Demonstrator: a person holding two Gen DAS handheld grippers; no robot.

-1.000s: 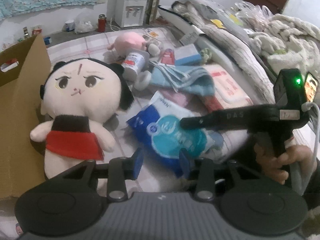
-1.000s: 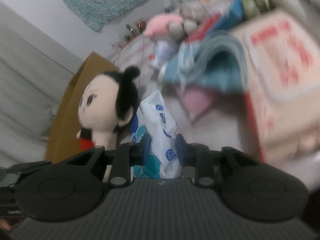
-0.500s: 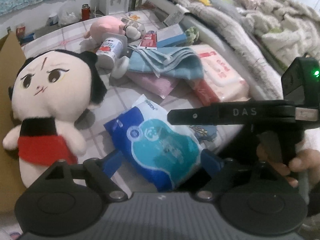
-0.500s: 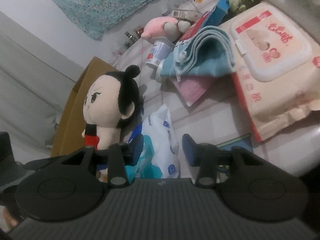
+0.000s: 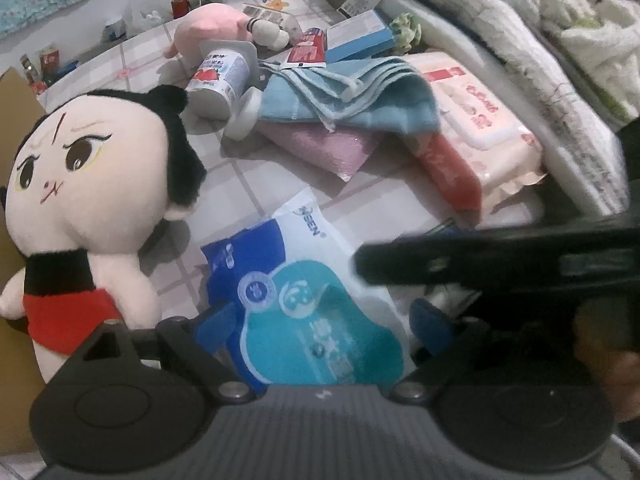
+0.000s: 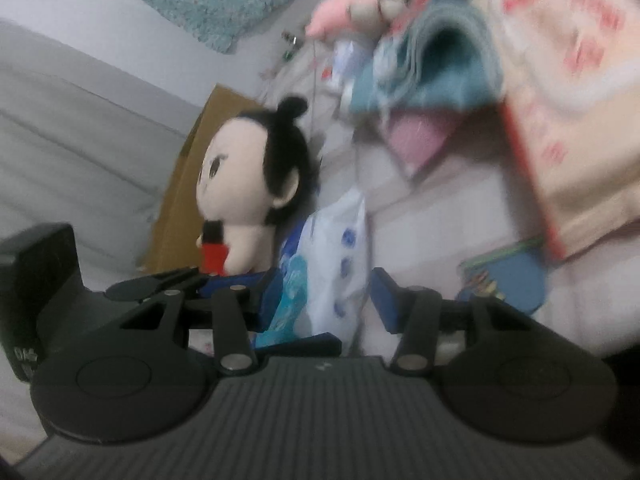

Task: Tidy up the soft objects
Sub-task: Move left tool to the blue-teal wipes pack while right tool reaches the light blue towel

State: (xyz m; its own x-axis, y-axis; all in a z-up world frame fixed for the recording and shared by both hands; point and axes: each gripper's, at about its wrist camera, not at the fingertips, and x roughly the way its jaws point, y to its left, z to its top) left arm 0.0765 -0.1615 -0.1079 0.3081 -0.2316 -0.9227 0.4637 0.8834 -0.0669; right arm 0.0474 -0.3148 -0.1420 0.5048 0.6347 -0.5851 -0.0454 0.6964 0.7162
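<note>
Tissue pack: we judged it light, squashy, slippery; grip mid-body.
Left gripper: jaws opening wide astride it.
Right gripper: jaws opening, pack between.

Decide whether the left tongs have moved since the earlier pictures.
Yes. The left tongs have advanced toward the blue tissue pack and now straddle it, jaws opening; the doll beside it looms nearer.
</note>
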